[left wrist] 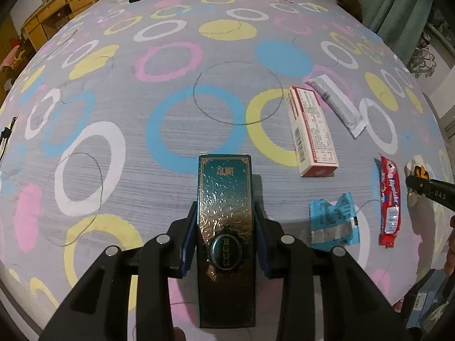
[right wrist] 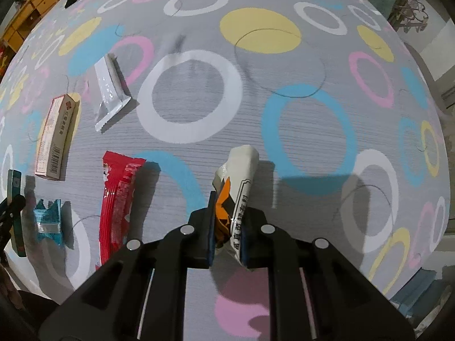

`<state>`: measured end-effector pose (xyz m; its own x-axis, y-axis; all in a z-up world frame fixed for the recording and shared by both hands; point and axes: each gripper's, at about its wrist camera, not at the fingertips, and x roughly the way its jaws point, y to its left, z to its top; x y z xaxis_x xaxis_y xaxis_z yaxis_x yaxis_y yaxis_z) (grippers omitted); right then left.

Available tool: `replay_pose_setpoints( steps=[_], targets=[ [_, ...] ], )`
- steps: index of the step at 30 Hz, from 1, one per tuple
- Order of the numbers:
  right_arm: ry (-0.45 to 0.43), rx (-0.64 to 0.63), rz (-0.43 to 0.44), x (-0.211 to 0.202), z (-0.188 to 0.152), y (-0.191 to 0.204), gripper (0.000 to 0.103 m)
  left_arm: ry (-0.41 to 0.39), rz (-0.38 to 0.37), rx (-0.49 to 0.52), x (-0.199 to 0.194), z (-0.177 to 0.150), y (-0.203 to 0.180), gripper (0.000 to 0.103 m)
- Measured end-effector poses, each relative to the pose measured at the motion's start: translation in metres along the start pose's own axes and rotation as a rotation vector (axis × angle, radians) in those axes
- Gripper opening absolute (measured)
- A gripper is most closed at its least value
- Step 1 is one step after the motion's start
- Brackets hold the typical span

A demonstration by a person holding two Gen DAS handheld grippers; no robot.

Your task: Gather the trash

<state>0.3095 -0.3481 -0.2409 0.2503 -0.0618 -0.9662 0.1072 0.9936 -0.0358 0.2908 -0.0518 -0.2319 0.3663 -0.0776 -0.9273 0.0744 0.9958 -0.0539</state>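
Teal-and-gold embossed carton (left wrist: 226, 227) clamped in our left gripper (left wrist: 226, 241); crumpled white wrapper (right wrist: 237, 187) pinched in our right gripper (right wrist: 227, 227). Beside them, four wrappers and boxes remain.

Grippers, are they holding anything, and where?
Left gripper clamps the green box across its long sides, near its lower half. Right gripper pinches the white wrapper at its lower end.
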Motion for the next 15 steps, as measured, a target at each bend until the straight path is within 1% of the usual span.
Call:
replay_pose_setpoints(
  steps=[7,15],
  targets=[
    [-0.036,0.014,0.004,-0.024,-0.015,-0.004,0.013,-0.021,0.001,0.01,-0.016,-0.003,0.001,0.035],
    [-0.064,0.029,0.011,-0.046,-0.016,-0.002,0.013,-0.054,-0.021,0.014,-0.04,-0.005,0.002,0.035]
  ],
)
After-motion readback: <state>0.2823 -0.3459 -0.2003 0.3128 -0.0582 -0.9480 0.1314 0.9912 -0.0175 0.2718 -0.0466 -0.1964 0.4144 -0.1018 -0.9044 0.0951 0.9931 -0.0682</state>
